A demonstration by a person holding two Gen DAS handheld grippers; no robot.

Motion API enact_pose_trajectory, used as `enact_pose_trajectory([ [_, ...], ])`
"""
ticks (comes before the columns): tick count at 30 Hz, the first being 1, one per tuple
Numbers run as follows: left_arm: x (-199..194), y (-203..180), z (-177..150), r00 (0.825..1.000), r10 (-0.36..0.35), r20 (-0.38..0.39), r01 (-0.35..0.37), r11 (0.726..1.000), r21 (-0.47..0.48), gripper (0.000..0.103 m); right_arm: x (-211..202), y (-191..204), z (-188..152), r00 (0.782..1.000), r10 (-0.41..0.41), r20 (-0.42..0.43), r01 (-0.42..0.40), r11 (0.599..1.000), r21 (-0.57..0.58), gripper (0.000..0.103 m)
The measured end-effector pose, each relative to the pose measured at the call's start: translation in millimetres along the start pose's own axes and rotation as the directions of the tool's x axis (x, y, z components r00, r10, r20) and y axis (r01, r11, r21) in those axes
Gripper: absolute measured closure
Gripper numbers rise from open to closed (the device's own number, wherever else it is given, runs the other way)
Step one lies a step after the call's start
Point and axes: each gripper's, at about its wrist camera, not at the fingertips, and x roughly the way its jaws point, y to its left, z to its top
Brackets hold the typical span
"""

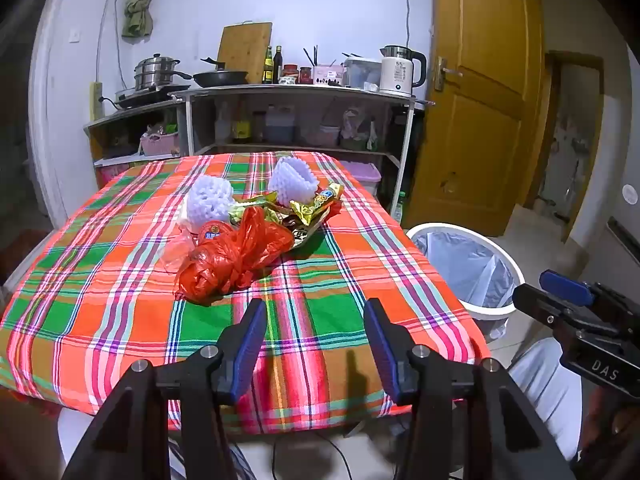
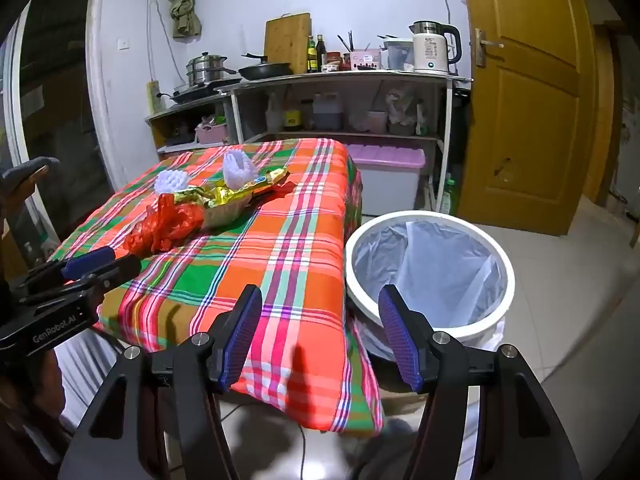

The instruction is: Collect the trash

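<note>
The trash lies in one heap in the middle of the plaid tablecloth (image 1: 120, 280): at the left a white foam net (image 1: 210, 200), then the red plastic bag (image 1: 236, 258), then gold wrappers (image 1: 316, 208). The left gripper (image 1: 316, 312) is open and empty, just before the bag. It should close on the bag's knot. The right gripper (image 2: 320, 300), also open and empty, is beside the lined bin (image 2: 430, 268).

A woven plaid cloth (image 1: 120, 312) covers the tabletop, matt and soft. On it lie a glossy, crinkled red plastic bag (image 1: 236, 260), shiny gold foil wrappers (image 1: 316, 208) and white foam fruit nets (image 1: 210, 200). Beside the cloth, the white plastic bin (image 2: 508, 268) holds a thin translucent liner (image 2: 432, 272).
</note>
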Motion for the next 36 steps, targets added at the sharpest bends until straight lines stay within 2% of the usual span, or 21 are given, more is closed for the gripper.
enact_pose_trajectory([
  [36, -4.3, -3.5, -1.3, 1.000, -0.029, 0.009, 0.029, 0.999, 0.018, 0.053, 2.6, -1.9, -1.0, 1.000, 0.003, -0.001, -0.003, 1.000, 0.012, 0.042],
])
